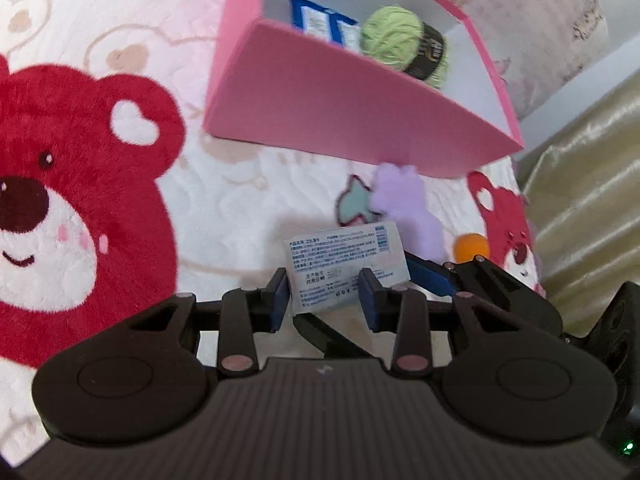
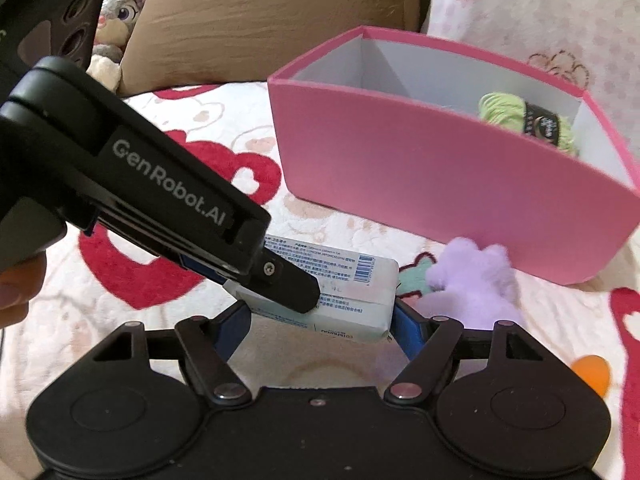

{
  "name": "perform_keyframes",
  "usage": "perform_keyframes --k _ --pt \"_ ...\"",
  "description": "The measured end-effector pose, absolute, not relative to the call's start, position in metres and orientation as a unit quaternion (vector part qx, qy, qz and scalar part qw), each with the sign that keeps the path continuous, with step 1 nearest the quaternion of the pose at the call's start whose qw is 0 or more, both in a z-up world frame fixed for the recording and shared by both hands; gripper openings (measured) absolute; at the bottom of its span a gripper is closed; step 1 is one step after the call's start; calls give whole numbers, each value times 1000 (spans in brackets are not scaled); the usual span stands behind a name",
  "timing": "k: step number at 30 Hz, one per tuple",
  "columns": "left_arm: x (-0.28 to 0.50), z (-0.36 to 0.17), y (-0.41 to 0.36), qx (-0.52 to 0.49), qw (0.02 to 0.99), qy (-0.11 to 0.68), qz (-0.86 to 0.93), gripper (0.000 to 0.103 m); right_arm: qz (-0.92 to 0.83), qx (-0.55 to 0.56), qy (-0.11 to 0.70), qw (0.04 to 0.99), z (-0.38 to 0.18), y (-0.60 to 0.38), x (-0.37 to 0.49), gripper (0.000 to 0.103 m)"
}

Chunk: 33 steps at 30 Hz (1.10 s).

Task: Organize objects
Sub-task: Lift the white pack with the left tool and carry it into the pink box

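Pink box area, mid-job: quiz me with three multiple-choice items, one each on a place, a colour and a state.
1. Where is the green yarn ball?
A. Inside the pink box
B. On the blanket beside the orange ball
C. In the left gripper

2. What colour is the plush toy in front of the box?
A. Yellow
B. Black
C. Purple

3. What state is the white printed packet in?
A. Lying free on the blanket
B. Clamped by both grippers
C. Stored in the box

Answers:
1. A: the green yarn ball sits behind the pink box wall, against its white lining.
2. C: the plush toy is pale purple.
3. B: the white printed packet is pinched by the left gripper and spanned end to end by the right gripper.
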<state>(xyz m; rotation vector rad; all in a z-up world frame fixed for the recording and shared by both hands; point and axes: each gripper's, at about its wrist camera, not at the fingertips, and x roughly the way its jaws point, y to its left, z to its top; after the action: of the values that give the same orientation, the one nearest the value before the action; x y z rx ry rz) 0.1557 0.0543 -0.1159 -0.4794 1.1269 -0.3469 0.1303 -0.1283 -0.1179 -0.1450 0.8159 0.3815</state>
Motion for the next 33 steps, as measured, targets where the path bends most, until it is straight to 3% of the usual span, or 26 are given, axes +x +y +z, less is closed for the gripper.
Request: perform_keyframes --k 18,33 --pt "108 -8 27 -173 835 493 -172 36 167 -90 353 916 -26 -138 77 79" --pt "161 59 23 -170 854 459 -176 36 196 -116 305 925 35 -162 121 79"
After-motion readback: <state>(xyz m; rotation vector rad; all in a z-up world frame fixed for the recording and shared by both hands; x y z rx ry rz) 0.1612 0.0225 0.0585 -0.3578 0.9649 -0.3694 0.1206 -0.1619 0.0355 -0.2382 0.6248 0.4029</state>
